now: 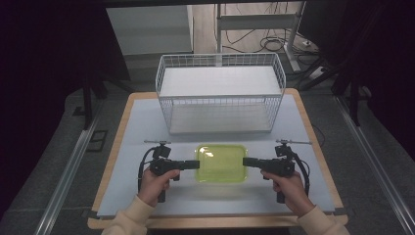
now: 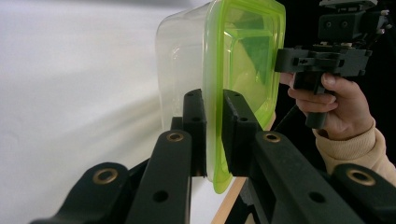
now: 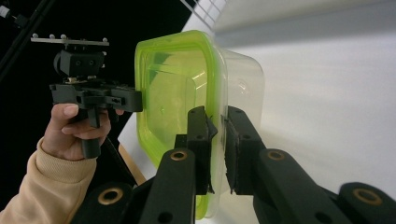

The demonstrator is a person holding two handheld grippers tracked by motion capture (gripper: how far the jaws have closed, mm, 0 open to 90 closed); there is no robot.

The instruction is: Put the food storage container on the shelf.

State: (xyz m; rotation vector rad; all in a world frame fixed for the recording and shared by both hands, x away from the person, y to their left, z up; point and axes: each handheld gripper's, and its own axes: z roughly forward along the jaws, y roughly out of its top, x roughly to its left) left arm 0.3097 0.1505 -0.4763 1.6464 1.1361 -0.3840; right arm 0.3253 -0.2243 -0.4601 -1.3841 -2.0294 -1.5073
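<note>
2 grippers pinching 1 green-lidded container, white wire basket straight ahead.

Container point(image 1: 221, 163) sits on the table mat point(image 1: 142, 122), near the person's edge, long axis running left to right between the hands. Left gripper point(image 1: 195, 164) is clamped on the lid's left rim, jaws narrow on either side of the lip; right gripper point(image 1: 246, 162) is clamped likewise on the right rim. Both are equally near. Basket point(image 1: 220, 93) lies directly beyond the container, apart from it; judged next move is a level lift forward.
</note>
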